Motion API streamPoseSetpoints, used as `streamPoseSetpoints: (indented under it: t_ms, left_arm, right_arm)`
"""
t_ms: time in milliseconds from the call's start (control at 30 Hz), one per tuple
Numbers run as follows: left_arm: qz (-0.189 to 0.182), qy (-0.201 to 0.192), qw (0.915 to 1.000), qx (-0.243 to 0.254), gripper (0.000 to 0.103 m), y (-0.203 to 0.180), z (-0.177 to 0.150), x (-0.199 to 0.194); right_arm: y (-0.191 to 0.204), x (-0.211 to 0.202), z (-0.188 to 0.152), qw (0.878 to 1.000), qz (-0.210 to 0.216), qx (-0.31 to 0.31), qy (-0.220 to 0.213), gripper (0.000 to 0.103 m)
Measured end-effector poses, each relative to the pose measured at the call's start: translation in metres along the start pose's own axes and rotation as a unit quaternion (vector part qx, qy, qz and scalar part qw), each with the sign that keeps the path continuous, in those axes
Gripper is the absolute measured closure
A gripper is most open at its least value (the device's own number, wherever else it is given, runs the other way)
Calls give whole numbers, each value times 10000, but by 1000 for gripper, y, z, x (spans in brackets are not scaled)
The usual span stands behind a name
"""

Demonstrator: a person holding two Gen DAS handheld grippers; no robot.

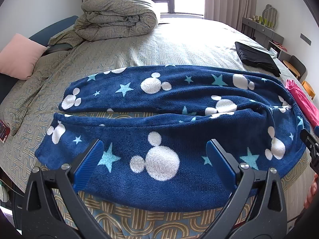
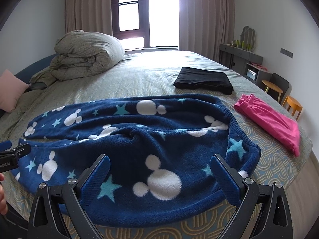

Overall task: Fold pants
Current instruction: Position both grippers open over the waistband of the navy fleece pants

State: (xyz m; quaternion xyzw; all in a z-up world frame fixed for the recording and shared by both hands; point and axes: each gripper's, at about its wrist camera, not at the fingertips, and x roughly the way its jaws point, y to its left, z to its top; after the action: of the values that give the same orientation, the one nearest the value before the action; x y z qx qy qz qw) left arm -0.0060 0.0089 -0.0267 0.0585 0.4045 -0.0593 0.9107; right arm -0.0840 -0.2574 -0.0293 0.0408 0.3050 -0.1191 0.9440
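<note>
Navy fleece pants [image 1: 169, 123] with white mouse heads and blue stars lie spread across the bed, both legs pointing left, waistband at the right. They also show in the right wrist view [image 2: 139, 149]. My left gripper [image 1: 155, 149] is open, its blue fingers [image 1: 89, 163] just above the near leg, holding nothing. My right gripper [image 2: 159, 165] is open above the near hip part by the waistband [image 2: 237, 131], holding nothing. Each gripper shows at the edge of the other's view.
A folded black garment [image 2: 203, 80] and a pink garment [image 2: 269, 119] lie on the bed [image 2: 139, 75] to the right. A rolled duvet [image 2: 87, 53] and pink pillow [image 1: 20, 55] sit far left. Dresser [image 2: 239, 57] and stools [image 2: 293, 103] stand beyond the bed's right edge.
</note>
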Motion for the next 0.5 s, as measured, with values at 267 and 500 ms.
streamPoseSetpoints:
  t_ms: [267, 500]
  left_arm:
    - [-5, 11, 10000, -5, 1, 0, 0, 1]
    - [2, 65, 10000, -4, 1, 3, -4, 4]
  right_arm:
    - [0, 1, 0, 10000, 46, 68, 45, 1]
    - [0, 3, -2, 9999, -72, -27, 133, 1]
